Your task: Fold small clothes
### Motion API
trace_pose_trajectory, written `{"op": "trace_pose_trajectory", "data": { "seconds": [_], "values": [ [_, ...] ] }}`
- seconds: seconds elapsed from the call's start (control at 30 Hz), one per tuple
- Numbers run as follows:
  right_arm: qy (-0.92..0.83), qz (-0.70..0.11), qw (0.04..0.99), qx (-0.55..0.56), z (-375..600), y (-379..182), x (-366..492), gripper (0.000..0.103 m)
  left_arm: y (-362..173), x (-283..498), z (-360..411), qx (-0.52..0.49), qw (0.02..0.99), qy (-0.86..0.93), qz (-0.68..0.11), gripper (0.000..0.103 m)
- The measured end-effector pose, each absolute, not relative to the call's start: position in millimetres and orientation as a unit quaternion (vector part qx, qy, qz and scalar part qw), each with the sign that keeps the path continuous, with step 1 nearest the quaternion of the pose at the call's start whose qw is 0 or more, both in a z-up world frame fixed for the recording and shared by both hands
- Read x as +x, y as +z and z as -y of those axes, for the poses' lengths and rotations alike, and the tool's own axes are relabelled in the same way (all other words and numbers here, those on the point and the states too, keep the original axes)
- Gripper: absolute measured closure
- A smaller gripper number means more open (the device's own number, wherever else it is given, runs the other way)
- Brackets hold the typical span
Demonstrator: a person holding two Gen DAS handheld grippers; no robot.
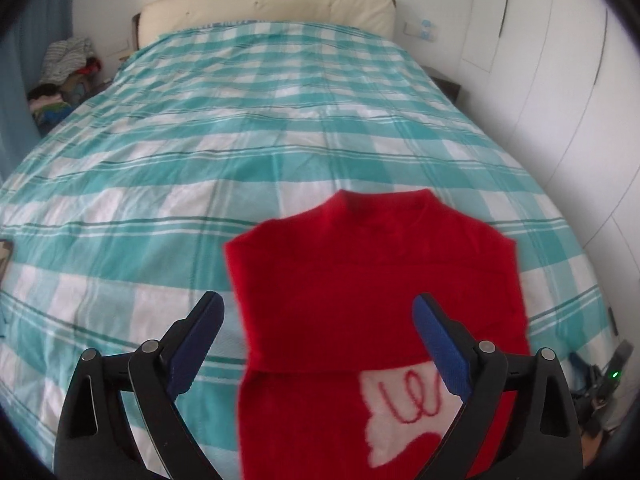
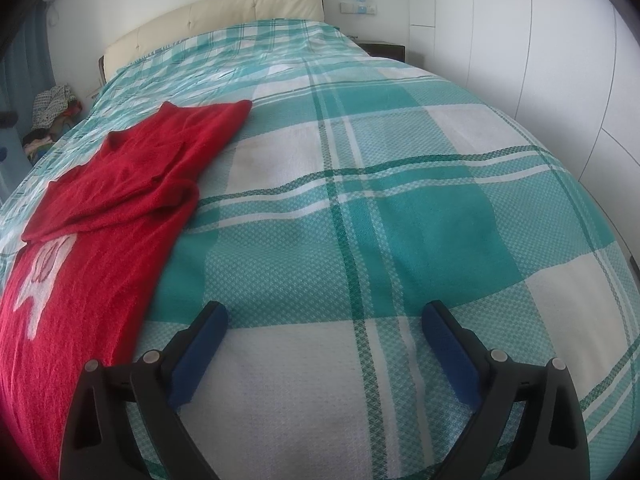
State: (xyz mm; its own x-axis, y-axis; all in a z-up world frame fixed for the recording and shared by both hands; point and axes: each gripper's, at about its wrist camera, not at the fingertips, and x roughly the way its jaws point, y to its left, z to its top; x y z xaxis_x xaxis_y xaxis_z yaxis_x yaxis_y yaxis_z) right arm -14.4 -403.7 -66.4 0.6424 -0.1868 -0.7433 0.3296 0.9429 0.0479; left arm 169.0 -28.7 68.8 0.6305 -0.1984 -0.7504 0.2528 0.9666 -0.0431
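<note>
Left wrist view shows the left claw (image 1: 318, 312) spread wide above the red sweater (image 1: 372, 280), gripping nothing. This sweater lies partly folded on the checked bed (image 1: 200, 140). Beside it, the right claw (image 2: 324, 322) is also released, over bare cover.

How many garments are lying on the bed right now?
1: a red sweater on the checked bedspread, sleeves folded in, just ahead of the left tool. A clothes heap sits beside the bed; its count is unclear.
</note>
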Motion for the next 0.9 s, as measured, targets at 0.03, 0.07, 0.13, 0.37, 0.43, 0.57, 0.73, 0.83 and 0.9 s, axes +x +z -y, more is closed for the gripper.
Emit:
{"op": "trace_pose_trajectory", "data": {
  "seconds": [0.03, 0.07, 0.13, 0.37, 0.43, 0.57, 0.73, 0.83, 0.9],
  "values": [
    [-0.144, -0.398, 0.902, 0.089, 403, -66, -14, 0.006, 60, 161, 11, 0.043, 0.905, -0.105, -0.41, 0.007],
    [-0.145, -0.398, 0.901, 0.088, 403, -66, -15, 0.006, 51, 152, -7, 0.049, 0.907, -0.087, -0.41, 0.007],
    [-0.149, -0.398, 0.901, 0.084, 401, -64, -15, 0.006, 31, 135, -40, 0.05, 0.908, -0.055, -0.411, 0.007],
    [-0.178, -0.385, 0.903, 0.076, 398, -57, -23, 0.006, -44, 113, -108, -0.016, 0.896, 0.026, -0.443, 0.007],
    [-0.182, -0.387, 0.901, 0.076, 400, -58, -24, 0.006, -62, 112, -113, -0.028, 0.89, 0.035, -0.453, 0.007],
    [-0.182, -0.392, 0.898, 0.081, 402, -60, -25, 0.006, -70, 114, -112, -0.026, 0.885, 0.033, -0.463, 0.002],
    [-0.183, -0.4, 0.895, 0.079, 403, -64, -21, 0.004, -79, 117, -113, -0.026, 0.877, 0.023, -0.479, 0.0],
    [-0.184, -0.402, 0.894, 0.078, 403, -65, -21, 0.003, -82, 118, -115, -0.032, 0.875, 0.019, -0.482, 0.0],
    [-0.184, -0.403, 0.893, 0.078, 404, -65, -20, 0.003, -82, 118, -113, -0.028, 0.875, 0.02, -0.482, 0.0]
  ]
}}
